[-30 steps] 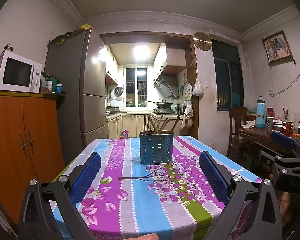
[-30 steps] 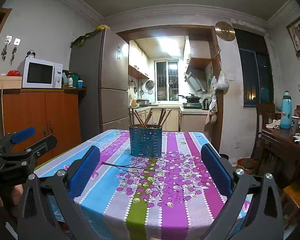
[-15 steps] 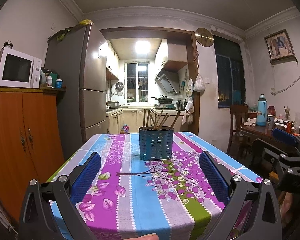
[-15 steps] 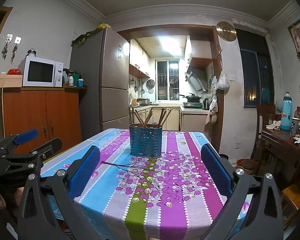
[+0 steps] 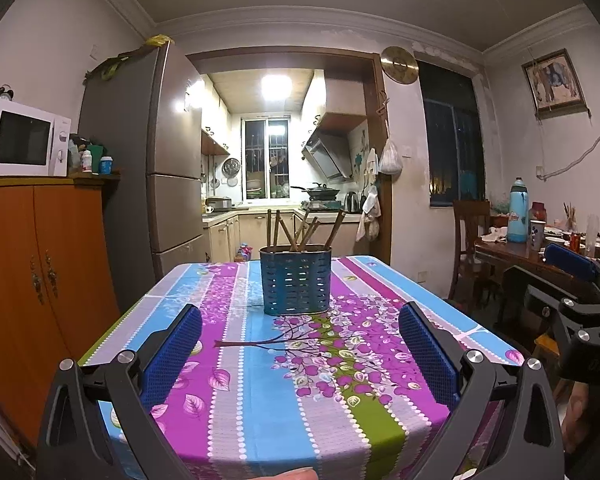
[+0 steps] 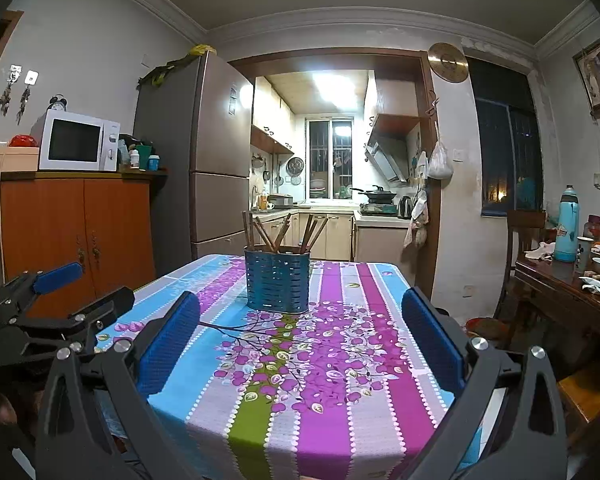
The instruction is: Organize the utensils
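Observation:
A blue perforated utensil holder (image 5: 295,281) stands near the far end of the table with the striped floral cloth (image 5: 260,380). Several brown chopsticks (image 5: 300,230) lean inside it. It also shows in the right wrist view (image 6: 277,279), with the chopsticks (image 6: 284,230) sticking up. My left gripper (image 5: 299,350) is open and empty, held at the table's near edge, well short of the holder. My right gripper (image 6: 300,340) is open and empty, beside it on the right. Each gripper shows at the edge of the other's view: the right one (image 5: 580,300) and the left one (image 6: 52,304).
An orange cabinet (image 5: 40,280) with a microwave (image 5: 24,144) stands left of the table, a fridge (image 5: 160,168) behind it. A dark wooden table (image 6: 572,292) with a bottle and dishes stands at the right, with a chair (image 5: 472,240). The kitchen lies beyond the doorway.
Both views have tilted slightly; the holder sits a bit lower and nearer in the left view. Both grippers stay open and empty.

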`<action>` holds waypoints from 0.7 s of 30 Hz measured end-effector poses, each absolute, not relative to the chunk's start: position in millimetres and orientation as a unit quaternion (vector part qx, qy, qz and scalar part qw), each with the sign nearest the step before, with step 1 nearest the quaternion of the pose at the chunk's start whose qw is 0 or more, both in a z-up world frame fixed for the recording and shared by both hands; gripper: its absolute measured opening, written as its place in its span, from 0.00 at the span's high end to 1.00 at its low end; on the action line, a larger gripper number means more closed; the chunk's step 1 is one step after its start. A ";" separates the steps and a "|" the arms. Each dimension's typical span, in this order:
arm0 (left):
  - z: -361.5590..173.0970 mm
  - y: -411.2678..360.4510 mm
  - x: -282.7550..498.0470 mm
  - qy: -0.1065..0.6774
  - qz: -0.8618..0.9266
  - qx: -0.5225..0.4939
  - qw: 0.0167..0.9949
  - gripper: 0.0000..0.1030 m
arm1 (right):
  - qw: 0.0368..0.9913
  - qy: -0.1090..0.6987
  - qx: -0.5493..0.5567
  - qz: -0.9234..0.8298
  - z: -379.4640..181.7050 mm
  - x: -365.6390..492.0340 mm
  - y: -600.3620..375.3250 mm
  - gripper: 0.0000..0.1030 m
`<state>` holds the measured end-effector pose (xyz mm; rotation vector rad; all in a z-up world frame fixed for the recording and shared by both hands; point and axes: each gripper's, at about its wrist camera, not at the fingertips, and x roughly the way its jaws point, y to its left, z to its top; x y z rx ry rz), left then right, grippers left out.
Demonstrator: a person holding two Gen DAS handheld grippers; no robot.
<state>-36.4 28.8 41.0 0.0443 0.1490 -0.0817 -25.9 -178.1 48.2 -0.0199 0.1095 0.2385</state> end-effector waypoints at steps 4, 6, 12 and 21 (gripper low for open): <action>41.0 25.5 -35.1 0.075 -0.040 0.023 0.996 0.05 | 0.991 0.055 -0.012 0.120 47.7 -24.8 -180.2 0.05; 40.7 24.5 -34.1 0.076 -0.039 0.022 0.996 0.05 | 0.991 0.055 -0.014 0.121 47.7 -24.4 -182.5 0.05; 39.2 20.5 -30.8 0.080 -0.037 0.022 0.996 0.05 | 0.991 0.053 -0.018 0.123 49.1 -22.3 -183.4 0.05; 38.0 19.8 -28.8 0.082 -0.036 0.023 0.996 0.05 | 0.990 0.055 -0.020 0.126 49.6 -20.2 -178.9 0.05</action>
